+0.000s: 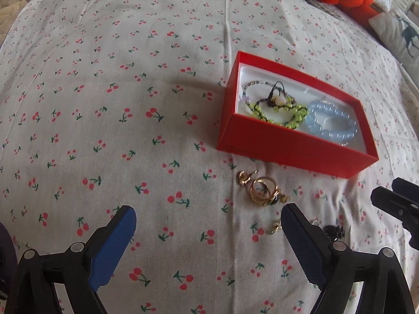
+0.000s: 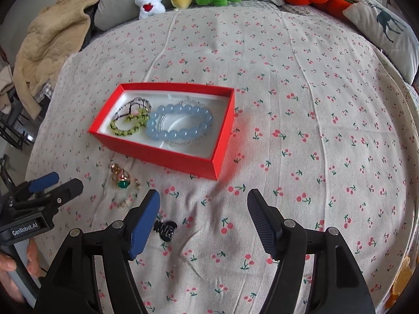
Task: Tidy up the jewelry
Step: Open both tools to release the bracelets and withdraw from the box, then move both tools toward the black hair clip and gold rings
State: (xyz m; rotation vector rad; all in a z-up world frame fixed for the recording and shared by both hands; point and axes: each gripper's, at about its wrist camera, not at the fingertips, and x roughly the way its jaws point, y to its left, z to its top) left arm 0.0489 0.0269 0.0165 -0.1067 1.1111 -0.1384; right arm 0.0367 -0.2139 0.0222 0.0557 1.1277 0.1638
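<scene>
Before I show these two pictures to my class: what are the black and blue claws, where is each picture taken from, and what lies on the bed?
A person holds a two-finger gripper in each hand; each carries a camera looking along its fingers. One picture is from the left gripper, the other from the right gripper. Both stand open and hold nothing. On the cherry-print sheet sits a red box with a blue bead bracelet and a green bead bracelet. Beside it lie gold rings and a black hair clip.

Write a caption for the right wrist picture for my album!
Open right gripper above cherry-print sheet; red box holds bracelets.
</scene>
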